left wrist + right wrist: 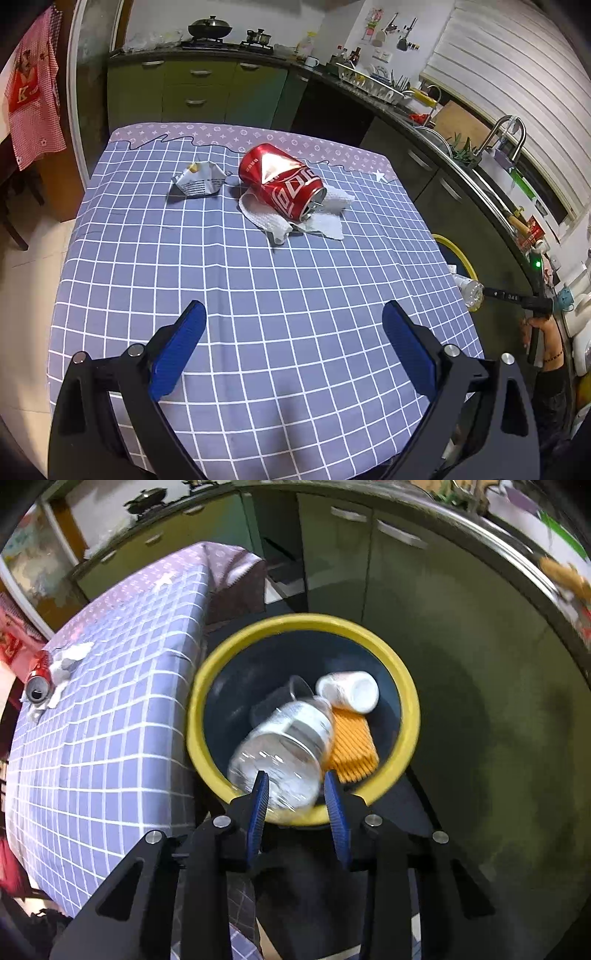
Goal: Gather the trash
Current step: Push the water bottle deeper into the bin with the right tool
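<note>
Clear plastic bottle (284, 753) sits pinched in the right gripper's (297, 797) fingers above the yellow-rimmed bin (410, 709), ready to drop. Left gripper (291, 332) hangs wide open, empty, facing the can (282, 181) on the tabletop (258, 295).

One crushed red can (281, 183), one paper towel (321, 216), one crumpled wrapper (197, 180), one clear bottle (284, 753), one bin (410, 716)

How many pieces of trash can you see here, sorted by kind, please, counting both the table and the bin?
Crushed red can: 1
Paper towel: 1
Crumpled wrapper: 1
Clear plastic bottle, at the right gripper: 1
White cup in bin: 1
Orange item in bin: 1
Total: 6
</note>
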Available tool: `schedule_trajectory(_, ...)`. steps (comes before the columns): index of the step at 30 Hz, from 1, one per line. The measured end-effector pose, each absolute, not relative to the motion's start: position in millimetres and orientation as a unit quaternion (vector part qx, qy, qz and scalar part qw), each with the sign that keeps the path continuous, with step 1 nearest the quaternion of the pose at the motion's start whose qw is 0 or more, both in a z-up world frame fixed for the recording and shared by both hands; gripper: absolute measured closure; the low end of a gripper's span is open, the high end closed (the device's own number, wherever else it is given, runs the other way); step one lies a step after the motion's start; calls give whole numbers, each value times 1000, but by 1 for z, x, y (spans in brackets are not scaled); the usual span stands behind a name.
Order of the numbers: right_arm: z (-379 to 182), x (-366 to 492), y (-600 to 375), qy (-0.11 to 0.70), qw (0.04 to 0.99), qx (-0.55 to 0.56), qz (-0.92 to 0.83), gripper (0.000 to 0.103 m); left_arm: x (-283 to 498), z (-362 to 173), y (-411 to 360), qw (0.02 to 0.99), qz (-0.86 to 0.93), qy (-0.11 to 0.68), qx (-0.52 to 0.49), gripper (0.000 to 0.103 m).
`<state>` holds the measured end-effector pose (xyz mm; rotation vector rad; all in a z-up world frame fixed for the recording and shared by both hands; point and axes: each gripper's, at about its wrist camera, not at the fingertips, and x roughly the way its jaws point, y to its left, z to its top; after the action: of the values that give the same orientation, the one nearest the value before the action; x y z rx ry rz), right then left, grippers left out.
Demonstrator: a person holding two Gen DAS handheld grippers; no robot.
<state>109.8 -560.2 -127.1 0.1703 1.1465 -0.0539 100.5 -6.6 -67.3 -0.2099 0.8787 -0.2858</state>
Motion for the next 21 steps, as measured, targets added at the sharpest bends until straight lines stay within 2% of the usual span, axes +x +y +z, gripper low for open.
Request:
schedule_trajectory(7,-144,119,-549,558,825,89,-11,76,103,-68,-12,888,-141,428,-97,12)
schedule_trajectory(21,-135,186,-495,537,843,45,-5,76,104,-73,-11,884,-138,436,-96,12)
